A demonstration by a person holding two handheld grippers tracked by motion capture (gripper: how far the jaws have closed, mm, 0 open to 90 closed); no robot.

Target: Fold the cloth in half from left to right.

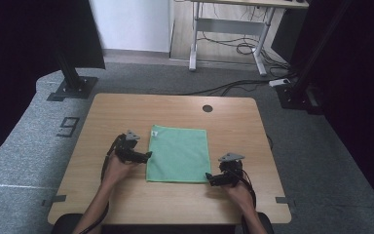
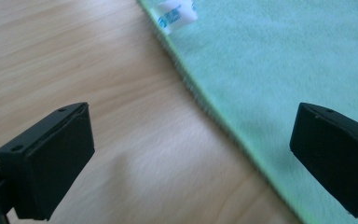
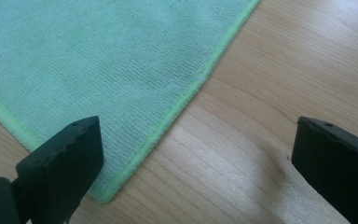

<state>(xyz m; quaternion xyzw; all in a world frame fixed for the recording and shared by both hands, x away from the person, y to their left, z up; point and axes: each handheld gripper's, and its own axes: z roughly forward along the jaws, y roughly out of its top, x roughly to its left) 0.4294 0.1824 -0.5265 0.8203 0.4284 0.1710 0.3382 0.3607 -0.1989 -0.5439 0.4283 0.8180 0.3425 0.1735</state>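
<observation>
A green cloth (image 1: 178, 153) lies flat in the middle of the wooden table (image 1: 126, 112). My left gripper (image 1: 149, 156) sits at the cloth's left edge, open, its jaws straddling the hem of the cloth (image 2: 270, 65) with a white label (image 2: 176, 14) farther off. My right gripper (image 1: 208, 178) is at the cloth's near right corner, open; the corner of the cloth (image 3: 107, 70) lies just ahead of its left jaw. Nothing is held.
A round cable hole (image 1: 207, 108) is near the table's far edge. Two black stand bases (image 1: 73, 87) rest on the grey floor beyond the table. A desk frame (image 1: 229, 29) with cables stands farther back.
</observation>
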